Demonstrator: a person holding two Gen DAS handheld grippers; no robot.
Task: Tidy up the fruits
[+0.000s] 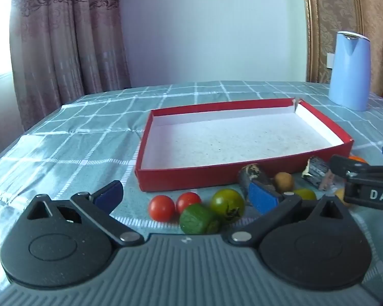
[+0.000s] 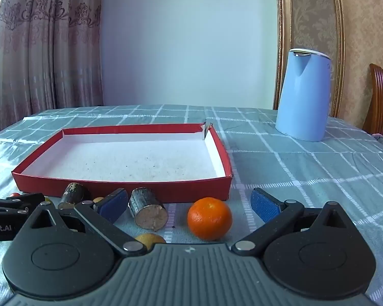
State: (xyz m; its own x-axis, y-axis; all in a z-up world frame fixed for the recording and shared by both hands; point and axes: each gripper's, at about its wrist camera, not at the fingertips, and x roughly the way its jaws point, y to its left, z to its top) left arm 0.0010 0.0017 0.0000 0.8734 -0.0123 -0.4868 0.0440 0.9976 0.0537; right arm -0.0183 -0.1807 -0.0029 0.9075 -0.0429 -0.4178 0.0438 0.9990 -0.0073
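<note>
Currently the shallow red cardboard box with white inside (image 2: 122, 158) lies empty on the checked desk (image 2: 306, 178), and the fruits wait before its near wall. Both the left hand-held gripper (image 1: 189, 199) and right hand-held gripper (image 2: 189, 204) are wide open, holding nothing; the round orange mandarin (image 2: 209, 218) sits between the right fingers, probably for picking.
</note>
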